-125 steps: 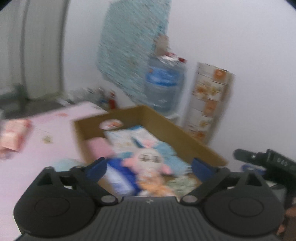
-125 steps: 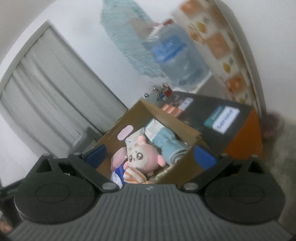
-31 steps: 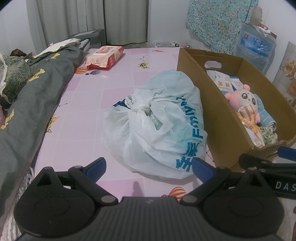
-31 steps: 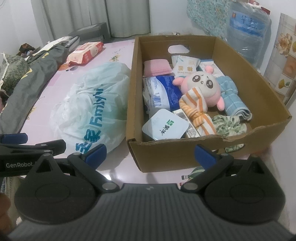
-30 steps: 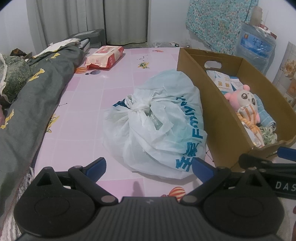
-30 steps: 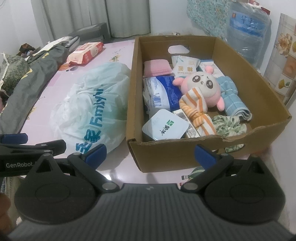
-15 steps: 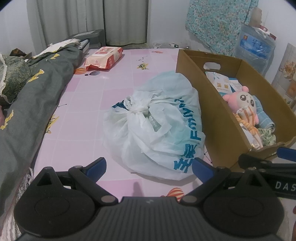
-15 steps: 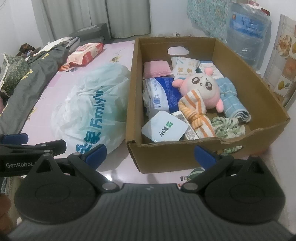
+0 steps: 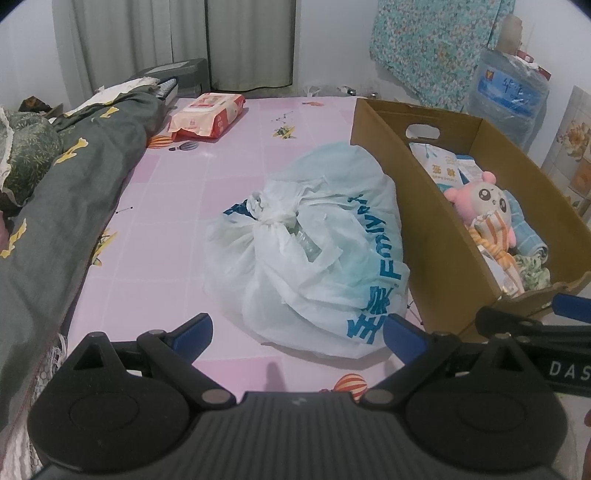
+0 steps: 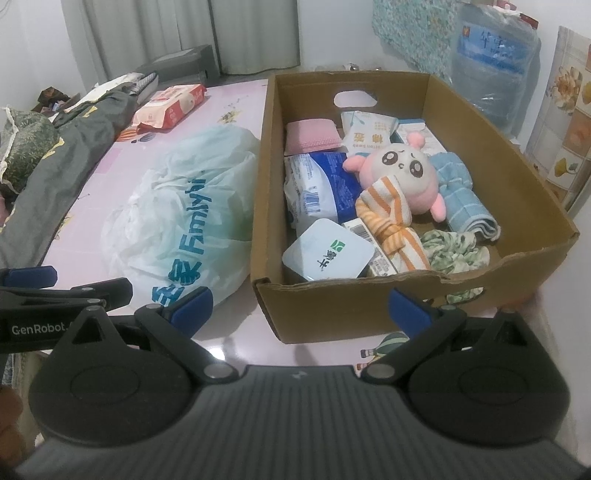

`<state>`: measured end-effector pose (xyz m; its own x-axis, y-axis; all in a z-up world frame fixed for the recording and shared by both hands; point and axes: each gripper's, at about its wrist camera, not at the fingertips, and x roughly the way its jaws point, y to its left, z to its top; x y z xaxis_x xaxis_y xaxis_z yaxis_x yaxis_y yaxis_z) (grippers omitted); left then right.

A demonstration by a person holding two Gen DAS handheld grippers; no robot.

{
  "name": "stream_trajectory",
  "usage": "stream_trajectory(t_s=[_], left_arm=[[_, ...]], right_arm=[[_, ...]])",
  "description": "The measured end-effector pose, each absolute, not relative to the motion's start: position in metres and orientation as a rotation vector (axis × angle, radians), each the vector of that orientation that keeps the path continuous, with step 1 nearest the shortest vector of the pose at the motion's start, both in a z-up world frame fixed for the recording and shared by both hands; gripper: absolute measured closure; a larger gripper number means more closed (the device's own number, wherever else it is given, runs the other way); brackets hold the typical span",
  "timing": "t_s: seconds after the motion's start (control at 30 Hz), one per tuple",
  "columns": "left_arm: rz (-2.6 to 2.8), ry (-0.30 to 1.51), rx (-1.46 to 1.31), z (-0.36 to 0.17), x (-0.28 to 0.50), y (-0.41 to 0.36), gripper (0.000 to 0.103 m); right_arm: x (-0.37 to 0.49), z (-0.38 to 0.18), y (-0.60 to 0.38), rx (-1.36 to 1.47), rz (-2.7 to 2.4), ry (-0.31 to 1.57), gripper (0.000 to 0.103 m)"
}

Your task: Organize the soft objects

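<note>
Right wrist: pink mat [image 10: 236, 99] under cardboard box [image 10: 332, 310], plastic bag [image 10: 177, 221]; curtains [image 10: 184, 29] behind.

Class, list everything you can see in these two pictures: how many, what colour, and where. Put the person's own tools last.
Box: one, brown, right side of the pink mat.
Plush: one, pink, in the box middle.
Striped cloth: one, orange-white, below the plush.
Towel: one, blue, right of the plush.
Pink cloth: one, box far left corner.
Tin: one, white, box near left.
Bag: one, white, tied, left of the box.
Wipes pack: one, orange-white, far end of the mat.
Left claw: open, empty.
Right claw: open, empty.
</note>
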<state>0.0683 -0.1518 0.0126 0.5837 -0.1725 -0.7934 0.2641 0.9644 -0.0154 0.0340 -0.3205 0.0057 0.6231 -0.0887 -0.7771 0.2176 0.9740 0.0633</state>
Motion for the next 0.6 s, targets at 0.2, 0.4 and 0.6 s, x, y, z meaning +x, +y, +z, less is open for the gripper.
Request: stream_trajectory(t_s=[0.2,0.4,0.6], left_arm=[[-0.257,0.914,0.107,0.0123,0.0680,-0.1514,0.004],[-0.256,0.910,0.107,0.0123,0.0676,-0.1513,0.004],[-0.256,0.906,0.105,0.0124,0.0666,-0.1513,0.004]], right_arm=[[0.0337,0.0058,-0.3202,0.155,-0.178,0.878,0.001],[0.0330,0.0064,-0.3193,0.154,-0.178,0.876,0.001],[0.0326,0.0070,-0.3187,0.154,-0.179,0.874,0.001]])
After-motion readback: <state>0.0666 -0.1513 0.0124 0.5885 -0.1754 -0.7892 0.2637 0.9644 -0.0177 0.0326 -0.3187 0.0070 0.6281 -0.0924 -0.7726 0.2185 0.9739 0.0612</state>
